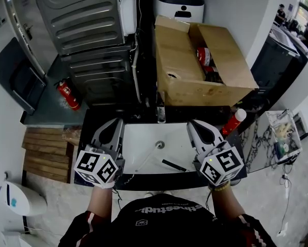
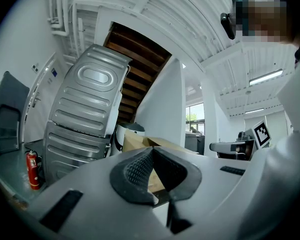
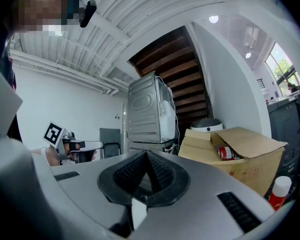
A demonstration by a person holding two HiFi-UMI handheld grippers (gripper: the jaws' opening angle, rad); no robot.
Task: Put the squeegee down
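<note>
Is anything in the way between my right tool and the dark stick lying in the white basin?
Nothing visible. The dark stick, probably the squeegee, lies on the bare white basin, just left of the shut, empty right tool.

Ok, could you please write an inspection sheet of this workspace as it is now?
Surface: white sink basin set in a dark counter, with a faucet at the back.
Job's things: a dark slim thing lies in the basin. It may be the squeegee, but I cannot tell.
Clutter: red bottle with a white cap, on the counter right of the basin.
Grippers: left gripper and right gripper are both shut, with nothing between the jaws.
Cables: thin pale line running from the drain toward the front; wires on the floor at right.
Surroundings: open cardboard box holding a red can; washing machines; fire extinguisher.
</note>
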